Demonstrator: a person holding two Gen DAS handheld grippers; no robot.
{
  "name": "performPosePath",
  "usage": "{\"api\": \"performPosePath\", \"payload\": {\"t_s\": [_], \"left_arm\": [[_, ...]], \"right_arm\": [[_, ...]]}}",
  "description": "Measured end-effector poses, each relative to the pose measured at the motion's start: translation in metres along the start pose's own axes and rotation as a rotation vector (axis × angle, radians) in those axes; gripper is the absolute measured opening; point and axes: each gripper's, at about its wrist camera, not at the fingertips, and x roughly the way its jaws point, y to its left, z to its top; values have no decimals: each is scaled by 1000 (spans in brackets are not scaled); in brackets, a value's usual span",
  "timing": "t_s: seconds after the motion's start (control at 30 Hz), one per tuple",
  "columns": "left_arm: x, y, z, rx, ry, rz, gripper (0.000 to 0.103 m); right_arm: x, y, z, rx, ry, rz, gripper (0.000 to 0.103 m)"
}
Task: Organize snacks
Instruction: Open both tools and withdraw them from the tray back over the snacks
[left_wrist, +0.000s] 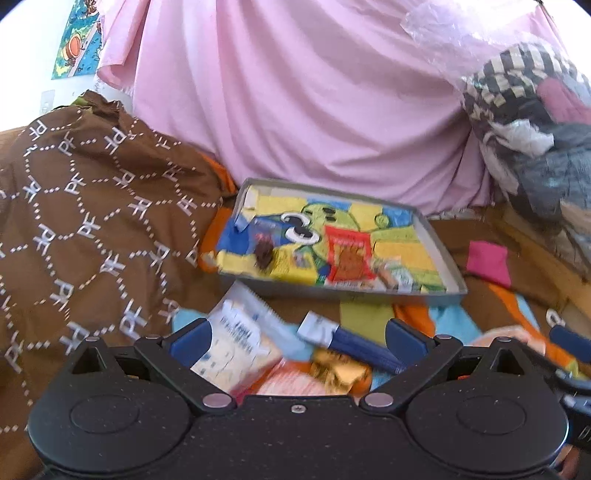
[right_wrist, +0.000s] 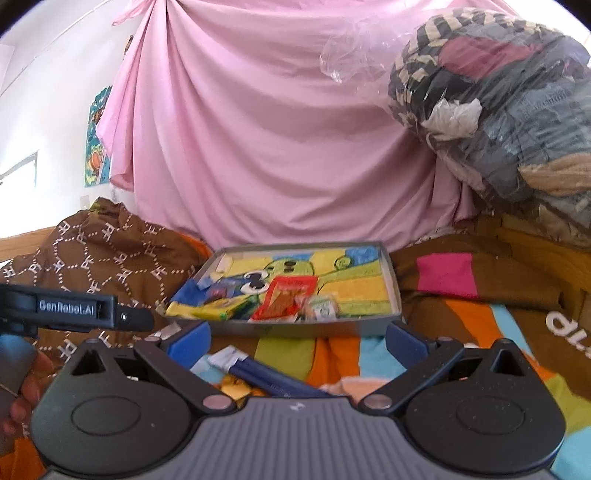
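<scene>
Both grippers, L (left_wrist: 297, 338) & R (right_wrist: 297, 338), gape wide w/ nothing held, low over loose snack packets (left_wrist: 236, 347) on blanket, prob. lining up picks for the part-filled tray (right_wrist: 391, 273) just beyond.

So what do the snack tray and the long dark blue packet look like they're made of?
The tray looks like thin grey cardboard, matte, with printed cartoon artwork inside and folded walls. The dark blue packet seems plastic or foil film: slightly glossy, with a flat whitish crimped end. Blur leaves both uncertain.
</scene>
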Motion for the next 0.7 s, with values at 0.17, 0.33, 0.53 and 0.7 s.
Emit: {"api": "performPosePath", "payload": {"t_s": [0.17,0.33,0.53,0.7], "left_arm": [[-16,4,-24,69,28,27,100],[-29,7,-49,160,78,42,100],[-35,11,-66,194,141,65,100],[-37,17,-76,210,192,86,100]], "right_arm": [[-12,8,-7,-45,35,9,103],[-18,10,-12,-58,77,7,103],[-19,17,-22,-101,158,9,103],[-14,24,-36,-141,267,21,103]]}}
